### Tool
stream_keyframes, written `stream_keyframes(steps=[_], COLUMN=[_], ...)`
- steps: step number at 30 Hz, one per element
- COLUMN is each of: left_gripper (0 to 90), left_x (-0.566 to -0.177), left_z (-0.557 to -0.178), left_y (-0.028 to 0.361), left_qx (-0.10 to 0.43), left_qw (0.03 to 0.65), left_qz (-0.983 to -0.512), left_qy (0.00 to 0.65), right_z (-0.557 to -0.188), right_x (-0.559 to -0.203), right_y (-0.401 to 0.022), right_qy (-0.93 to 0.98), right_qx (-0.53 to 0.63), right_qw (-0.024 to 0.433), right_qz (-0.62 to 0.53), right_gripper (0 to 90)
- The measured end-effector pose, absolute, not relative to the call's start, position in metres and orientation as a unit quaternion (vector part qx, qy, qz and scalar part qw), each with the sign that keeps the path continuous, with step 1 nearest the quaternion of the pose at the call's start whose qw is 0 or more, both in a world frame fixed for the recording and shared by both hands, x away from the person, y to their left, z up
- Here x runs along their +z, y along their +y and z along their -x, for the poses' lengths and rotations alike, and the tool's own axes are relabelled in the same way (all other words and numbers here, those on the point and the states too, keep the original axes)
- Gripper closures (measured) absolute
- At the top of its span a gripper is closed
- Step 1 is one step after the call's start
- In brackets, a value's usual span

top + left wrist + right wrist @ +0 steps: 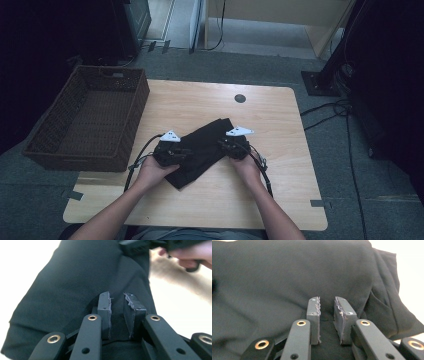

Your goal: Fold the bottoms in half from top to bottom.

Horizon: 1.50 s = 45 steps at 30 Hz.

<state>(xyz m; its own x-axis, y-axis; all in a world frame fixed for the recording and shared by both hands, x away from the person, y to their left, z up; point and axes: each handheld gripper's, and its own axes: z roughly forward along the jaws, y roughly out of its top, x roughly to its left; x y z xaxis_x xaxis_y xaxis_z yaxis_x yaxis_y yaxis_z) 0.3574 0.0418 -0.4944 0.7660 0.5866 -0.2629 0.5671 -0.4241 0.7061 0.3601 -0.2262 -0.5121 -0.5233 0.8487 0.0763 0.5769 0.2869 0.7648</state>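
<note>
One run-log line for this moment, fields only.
scene: folded black cloth on wooden table, wicker basket left | left gripper: over cloth, narrow gap | right gripper: over cloth, narrow gap | grip: unconfirmed

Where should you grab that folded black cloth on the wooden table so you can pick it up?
Probably by its two long side edges, one gripper from each side. The folded black cloth lies flat and slanted on the light wooden table, so flat middles give nothing to pinch. The left gripper and right gripper already sit at opposite edges, jaws slightly apart over the fabric.
</note>
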Motion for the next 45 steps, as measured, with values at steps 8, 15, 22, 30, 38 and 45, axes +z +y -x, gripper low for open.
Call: stream_keyframes(steps=[8,15,22,30,38,45], left_gripper=[75.5,56.5,61.1,60.8,50.4,49.6], left_x=[-0.493,-0.474,-0.469,-0.487,-0.46,-0.469], left_z=[-0.387,-0.379,-0.368,-0.364,-0.374,-0.379], left_y=[0.044,0.048,0.068,0.069,0.078,0.078], left_qx=[0.032,0.04,0.044,0.049,0.057,0.046], left_qw=[0.414,0.418,0.409,0.39,0.434,0.413], left_qz=[-0.837,-0.829,-0.831,-0.836,-0.808,-0.811], left_qy=[0.356,0.37,0.375,0.383,0.394,0.412], right_z=[-0.343,-0.321,-0.319,-0.329,-0.327,-0.327], right_x=[-0.51,-0.508,-0.489,-0.495,-0.496,-0.491], right_y=[-0.225,-0.224,-0.227,-0.234,-0.231,-0.224], right_qy=[0.783,0.778,0.768,0.754,0.763,0.758], right_qx=[0.377,0.389,0.409,0.407,0.404,0.426], right_qw=[0.167,0.151,0.17,0.176,0.176,0.16], right_qz=[-0.465,-0.469,-0.463,-0.485,-0.472,-0.467], right_gripper=[75.0,71.4,68.5,67.3,66.5,65.8])
